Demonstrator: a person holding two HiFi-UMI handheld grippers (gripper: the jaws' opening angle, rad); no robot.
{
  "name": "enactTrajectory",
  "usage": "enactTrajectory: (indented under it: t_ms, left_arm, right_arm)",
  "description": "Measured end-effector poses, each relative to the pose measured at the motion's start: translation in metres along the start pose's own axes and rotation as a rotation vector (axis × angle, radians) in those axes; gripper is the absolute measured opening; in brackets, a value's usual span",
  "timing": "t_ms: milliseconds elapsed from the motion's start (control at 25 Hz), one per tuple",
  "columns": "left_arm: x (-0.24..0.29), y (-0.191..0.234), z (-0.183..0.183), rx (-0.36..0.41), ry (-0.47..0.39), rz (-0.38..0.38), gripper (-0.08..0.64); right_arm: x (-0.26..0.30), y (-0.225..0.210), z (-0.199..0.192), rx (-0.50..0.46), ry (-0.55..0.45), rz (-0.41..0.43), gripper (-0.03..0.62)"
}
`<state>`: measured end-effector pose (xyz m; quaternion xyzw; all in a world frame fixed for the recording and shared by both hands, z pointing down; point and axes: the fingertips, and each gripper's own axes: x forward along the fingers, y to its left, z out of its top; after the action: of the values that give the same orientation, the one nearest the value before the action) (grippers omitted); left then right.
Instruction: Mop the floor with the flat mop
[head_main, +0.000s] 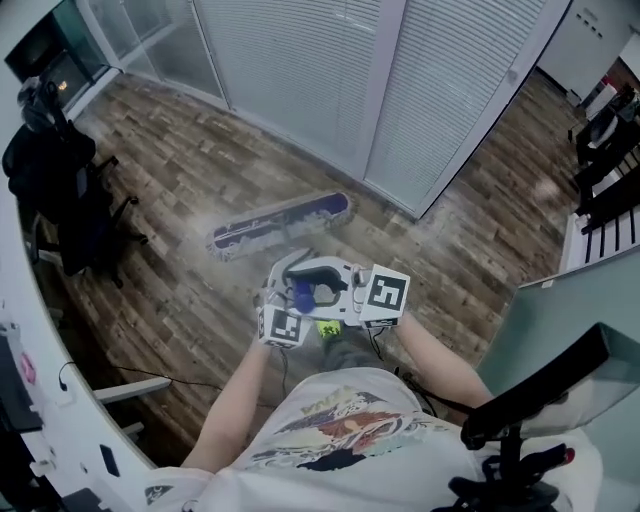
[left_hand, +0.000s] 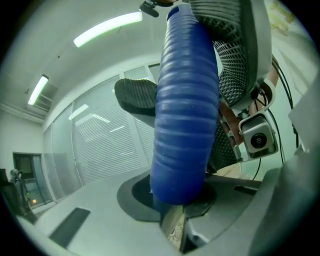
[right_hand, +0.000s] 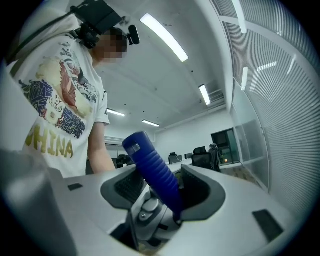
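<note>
One flat mop, its long head lying flat on the wood-pattern floor in the upper middle of the head view, just in front of a blind-covered glass wall. At frame centre, its one blue ribbed grip sits between two tongs held close together.

The left tongs are clamped on the grip. The right tongs stand wide: the grip leans on one jaw, clear of the other, so they are not squeezing it.

The mop looks light and stiff, and its head should slide easily. The ribbed grip seems rubbery and non-slip, so it is the best place to hold. A second hold lower on the pole would likely steer better.

Counted: one mop, one grip, two tongs.
</note>
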<state>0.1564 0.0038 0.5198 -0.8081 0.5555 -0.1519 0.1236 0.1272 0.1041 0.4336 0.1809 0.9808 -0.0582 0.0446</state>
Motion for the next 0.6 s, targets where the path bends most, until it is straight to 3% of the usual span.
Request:
enactTrajectory:
  t_ms: [400, 600]
  left_arm:
    - [0.108, 0.124, -0.065, 0.046, 0.111, 0.031, 0.049]
    - [0.147, 0.182, -0.078, 0.016, 0.098, 0.046, 0.049]
  right_arm:
    - [0.032, -0.164, -0.01, 0.031, 0.037, 0.092, 0.236]
    - [0.05, -0.231, 0.003, 0.024, 0.02, 0.09, 0.236]
